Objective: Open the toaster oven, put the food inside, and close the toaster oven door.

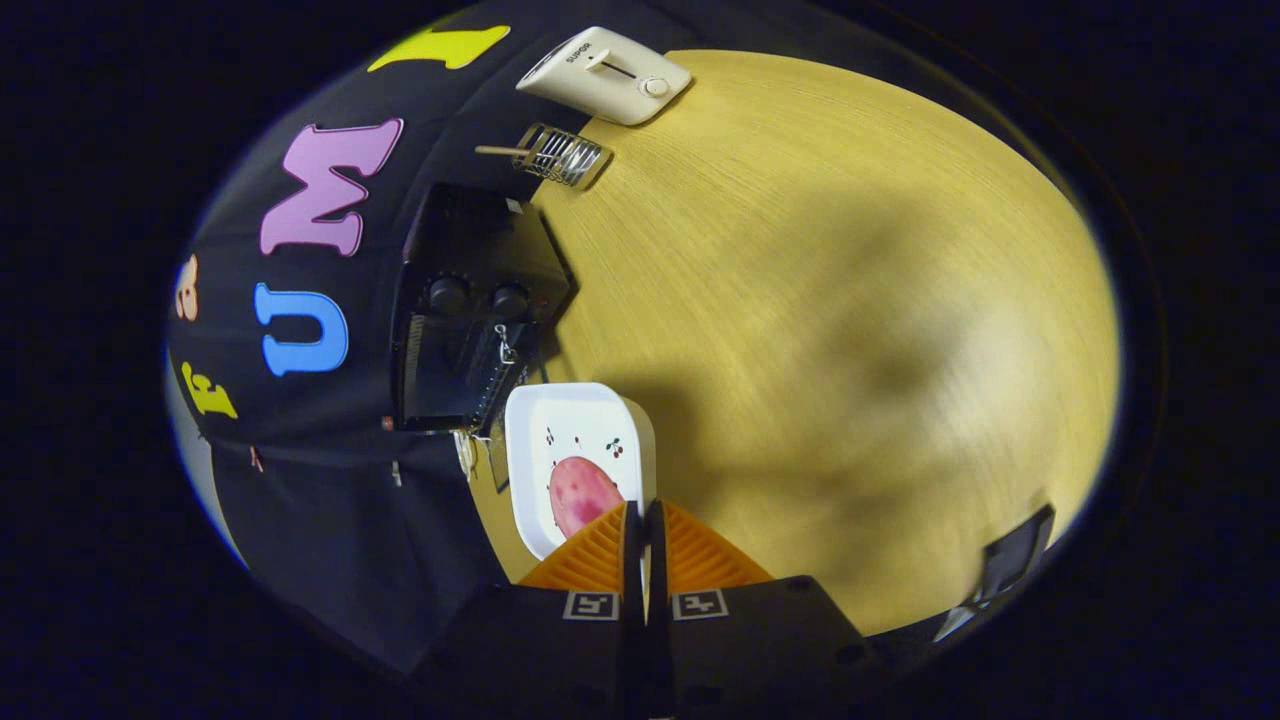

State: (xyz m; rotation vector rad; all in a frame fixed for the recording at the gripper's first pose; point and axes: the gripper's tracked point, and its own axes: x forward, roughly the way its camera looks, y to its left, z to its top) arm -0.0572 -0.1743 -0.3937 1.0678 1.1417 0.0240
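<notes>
A black toaster oven [470, 310] stands against the booth wall, two knobs on its front; its door looks closed, though the tilted view makes this hard to judge. A white square plate [590, 420] with small cherry prints sits on the wooden table just ahead of my fingers, between them and the oven. On the plate lies a pink-red speckled piece of food [580, 492], partly hidden behind my left fingertip. My gripper [644, 512] is shut with nothing between its fingers, its tips over the plate's near edge.
A white pop-up toaster [605, 75] lies at the far end of the table [850, 300]. Next to it sits a small wire rack [562, 155] with a wooden handle. A dark object [1010, 560] sits at the table's near right edge.
</notes>
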